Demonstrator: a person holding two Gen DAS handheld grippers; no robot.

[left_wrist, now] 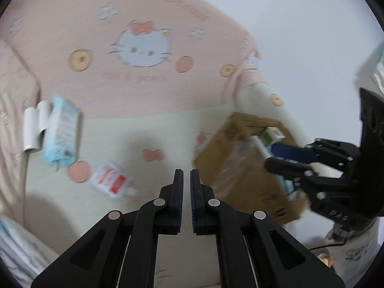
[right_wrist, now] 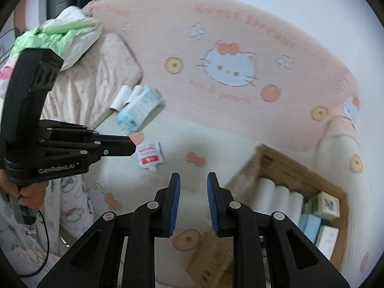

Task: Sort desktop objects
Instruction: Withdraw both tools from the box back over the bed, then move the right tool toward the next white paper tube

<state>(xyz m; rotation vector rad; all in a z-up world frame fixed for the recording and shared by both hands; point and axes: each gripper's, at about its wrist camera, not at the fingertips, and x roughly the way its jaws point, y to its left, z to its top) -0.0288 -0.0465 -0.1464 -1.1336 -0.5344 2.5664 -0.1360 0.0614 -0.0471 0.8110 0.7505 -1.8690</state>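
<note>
We count two white rolls (right_wrist: 126,97), one blue pack (right_wrist: 139,109) and one red-and-white packet (right_wrist: 149,156) loose on the pink cartoon-cat blanket (right_wrist: 240,36); three rolls sit in the cardboard box (right_wrist: 268,160). Our left gripper (left_wrist: 186,176) and right gripper (right_wrist: 193,180) are closed, empty.

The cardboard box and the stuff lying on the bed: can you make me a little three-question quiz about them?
1. True or false: the cardboard box already has white rolls inside.
2. Which item lies nearest the left gripper tip? A: the small red-and-white packet. B: the light blue pack. C: a banana.
3. Fill in: neither gripper, including the right gripper, is holding ____.

Key
1. True.
2. A.
3. Anything; both sets of fingers are empty.
</note>
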